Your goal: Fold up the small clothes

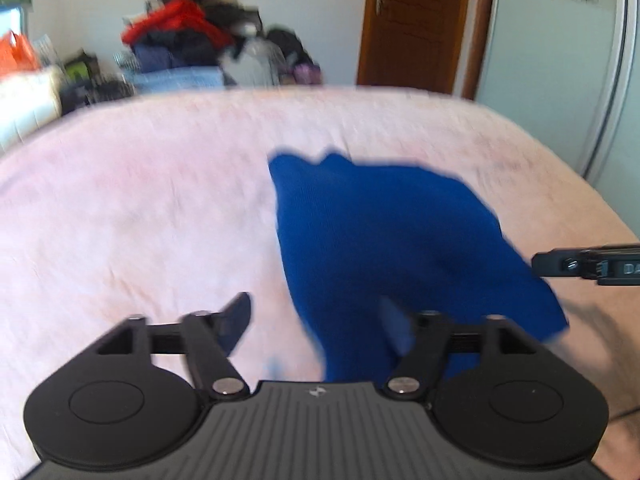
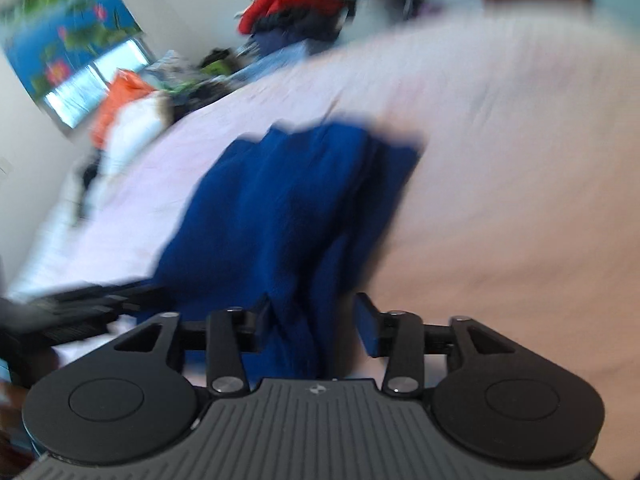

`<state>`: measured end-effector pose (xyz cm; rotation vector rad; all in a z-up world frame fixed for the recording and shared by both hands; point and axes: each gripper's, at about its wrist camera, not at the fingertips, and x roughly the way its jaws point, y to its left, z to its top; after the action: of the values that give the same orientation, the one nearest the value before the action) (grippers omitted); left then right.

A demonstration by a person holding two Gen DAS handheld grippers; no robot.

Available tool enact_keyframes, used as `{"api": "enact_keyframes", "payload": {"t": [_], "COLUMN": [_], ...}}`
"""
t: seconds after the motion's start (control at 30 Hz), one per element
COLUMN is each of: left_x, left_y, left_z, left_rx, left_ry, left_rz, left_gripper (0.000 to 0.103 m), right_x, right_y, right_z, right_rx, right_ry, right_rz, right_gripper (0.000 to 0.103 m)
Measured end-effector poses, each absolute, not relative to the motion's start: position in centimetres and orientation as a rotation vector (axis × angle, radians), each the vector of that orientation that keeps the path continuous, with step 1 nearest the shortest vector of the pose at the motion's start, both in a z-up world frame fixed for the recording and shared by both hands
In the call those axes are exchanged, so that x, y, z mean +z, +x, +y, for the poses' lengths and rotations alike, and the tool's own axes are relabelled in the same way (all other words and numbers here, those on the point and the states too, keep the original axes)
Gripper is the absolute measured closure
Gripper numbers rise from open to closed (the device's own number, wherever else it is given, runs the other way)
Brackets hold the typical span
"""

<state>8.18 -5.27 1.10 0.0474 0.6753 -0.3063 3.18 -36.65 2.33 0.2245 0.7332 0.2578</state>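
Blue knit garment (image 1: 384,248), soft and rumpled, lies mid-frame on the pale pink bedsheet (image 1: 140,200).
Left gripper (image 1: 316,324) gapes wide, holding nothing; right gripper (image 2: 316,324) stands half open, cloth between its pads, unpinched. Piled clothes (image 1: 180,36) upper left; brown wooden door (image 1: 416,20) upper right.

The left tool (image 1: 316,326) is matte black plastic: a ribbed, grooved central plate bearing a small pale emblem, flanked by two round housings with shallow circular recesses. Silver pivot screws sit just beside the emblem on either side, anchoring flat black link arms. Its fingertips (image 1: 236,320) carry dark blue pads. The right tool (image 2: 316,328) has the same build, ribbing, emblem and screws.
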Motion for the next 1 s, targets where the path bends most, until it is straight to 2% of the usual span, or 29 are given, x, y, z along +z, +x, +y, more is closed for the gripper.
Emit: {"api": "enact_keyframes", "payload": {"t": [0.07, 0.17, 0.2, 0.3, 0.37, 0.47, 0.57, 0.73, 0.8, 0.93, 0.97, 1.0], "left_x": [2.1, 2.1, 1.4, -1.7, -2.3, -1.7, -0.7, 0.3, 0.5, 0.9, 1.0, 1.1], "left_y": [8.9, 10.5, 11.1, 11.8, 11.3, 11.4, 12.7, 14.1, 14.1, 14.3, 14.5, 14.8], "left_z": [-5.8, -7.5, -8.1, -9.1, -8.3, -7.6, -7.5, -9.0, -9.5, -10.5, -10.7, -11.0], "left_rx": [-0.318, -0.336, -0.319, -0.291, -0.322, -0.324, -0.306, -0.299, -0.311, -0.324, -0.326, -0.331], "left_ry": [0.045, 0.076, 0.106, 0.172, 0.136, 0.124, 0.107, 0.143, 0.157, 0.191, 0.197, 0.202], "left_rz": [0.639, 0.626, 0.654, 0.757, 0.752, 0.737, 0.715, 0.697, 0.69, 0.664, 0.655, 0.649], "left_gripper": [0.029, 0.02, 0.02, 0.021, 0.021, 0.02, 0.02, 0.02, 0.02, 0.02, 0.02, 0.02], "right_x": [4.0, 4.7, 4.3, 2.0, 0.6, 1.5, 2.9, 3.0, 2.1, -1.1, -1.5, -1.6], "right_y": [3.1, 4.3, 5.0, 7.3, 7.8, 6.7, 7.5, 14.1, 17.4, 22.1, 22.4, 22.3], "right_z": [-36.1, -34.2, -33.6, -32.4, -32.5, -33.8, -35.2, -35.5, -36.7, -39.2, -39.4, -39.4], "right_rx": [0.259, 0.347, 0.368, 0.358, 0.291, 0.31, 0.288, 0.227, 0.188, 0.299, 0.328, 0.344], "right_ry": [0.173, 0.14, 0.135, 0.14, 0.101, 0.177, 0.25, 0.209, 0.266, 0.527, 0.566, 0.565], "right_rz": [0.656, 0.624, 0.635, 0.726, 0.772, 0.74, 0.669, 0.666, 0.705, 0.825, 0.827, 0.818], "right_gripper": [0.051, 0.05, 0.048, 0.051, 0.052, 0.051, 0.044, 0.044, 0.04, 0.041, 0.045, 0.065]}}
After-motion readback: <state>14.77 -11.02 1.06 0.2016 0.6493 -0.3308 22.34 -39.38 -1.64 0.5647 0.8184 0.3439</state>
